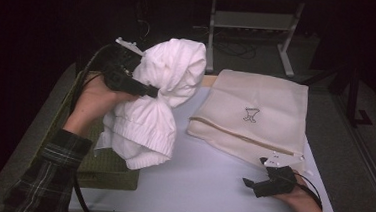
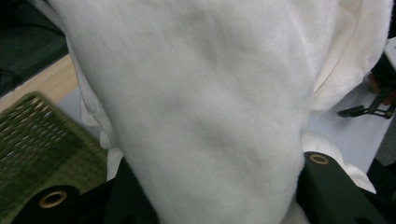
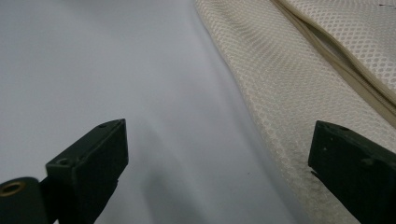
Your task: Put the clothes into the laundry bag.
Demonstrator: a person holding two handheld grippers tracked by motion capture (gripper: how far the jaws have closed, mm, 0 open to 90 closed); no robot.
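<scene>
Two grippers: one on each side of the mesh bag (image 1: 255,113).
Left gripper (image 1: 152,91): jaws clamped on the white sweater (image 1: 158,101) at its pinched middle.
Sweater: held up off the table (image 1: 205,187), left of the mesh bag, above the green basket (image 1: 104,168); long axis roughly vertical, ribbed hem hanging down.
Right gripper (image 1: 249,182): jaws wide apart, holding nothing, at the mesh bag's near edge.
</scene>
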